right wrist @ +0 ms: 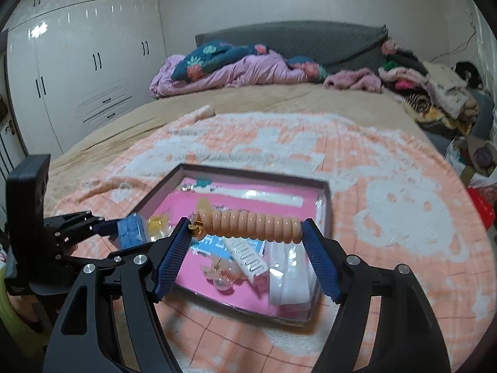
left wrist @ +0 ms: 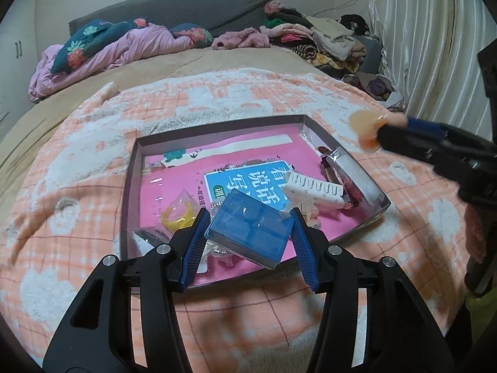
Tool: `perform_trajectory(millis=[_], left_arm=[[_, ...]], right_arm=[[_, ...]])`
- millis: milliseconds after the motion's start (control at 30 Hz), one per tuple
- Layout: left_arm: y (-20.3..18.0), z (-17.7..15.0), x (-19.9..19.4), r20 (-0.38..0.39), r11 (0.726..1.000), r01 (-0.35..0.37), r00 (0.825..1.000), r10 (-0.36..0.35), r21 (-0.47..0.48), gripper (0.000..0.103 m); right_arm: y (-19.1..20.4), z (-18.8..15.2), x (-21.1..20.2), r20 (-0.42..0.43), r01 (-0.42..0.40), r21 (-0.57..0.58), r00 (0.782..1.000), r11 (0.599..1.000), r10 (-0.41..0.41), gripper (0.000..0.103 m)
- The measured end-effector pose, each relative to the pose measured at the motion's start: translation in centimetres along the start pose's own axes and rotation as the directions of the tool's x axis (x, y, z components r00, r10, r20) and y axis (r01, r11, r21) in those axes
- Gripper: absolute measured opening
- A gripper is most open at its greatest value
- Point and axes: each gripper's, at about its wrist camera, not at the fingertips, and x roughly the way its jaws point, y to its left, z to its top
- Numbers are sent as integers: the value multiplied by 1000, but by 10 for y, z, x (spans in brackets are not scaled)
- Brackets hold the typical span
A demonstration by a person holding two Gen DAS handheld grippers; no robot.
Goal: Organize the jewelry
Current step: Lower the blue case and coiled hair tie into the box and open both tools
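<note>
On the left, the left gripper [left wrist: 247,222] has its blue pads closed against the sides of a translucent blue box [left wrist: 251,228], held tilted over the near edge of a shallow tray [left wrist: 214,126] resting on a peach checked blanket [left wrist: 93,161]. To the right, the right gripper [right wrist: 247,228] clamps a peach coiled hair tie [right wrist: 253,225] end to end above the tray, where a yellow ring [left wrist: 177,219] and white comb clip [left wrist: 313,188] lie

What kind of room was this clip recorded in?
A bedroom, most likely: the tray sits on a bed with a rumpled quilt, and a white wardrobe lines the wall.
</note>
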Motion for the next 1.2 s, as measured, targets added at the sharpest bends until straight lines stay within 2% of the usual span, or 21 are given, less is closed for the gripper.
perform_trajectory(millis=[300, 433, 767, 1200], left_arm=[[-3, -5, 18, -33, 1000, -3, 999, 3, 13, 44], [-2, -6, 19, -35, 1000, -8, 999, 9, 11, 52], [4, -9, 15, -40, 1000, -26, 999, 26, 7, 56], [6, -11, 0, -34, 999, -38, 999, 38, -2, 58]], right_arm=[[-13, -13, 27, -57, 20, 28, 998, 999, -19, 72], [-14, -15, 32, -66, 22, 31, 998, 999, -20, 72], [-8, -21, 42, -95, 5, 27, 995, 1000, -2, 76], [-7, -21, 28, -75, -9, 53, 997, 999, 13, 85]])
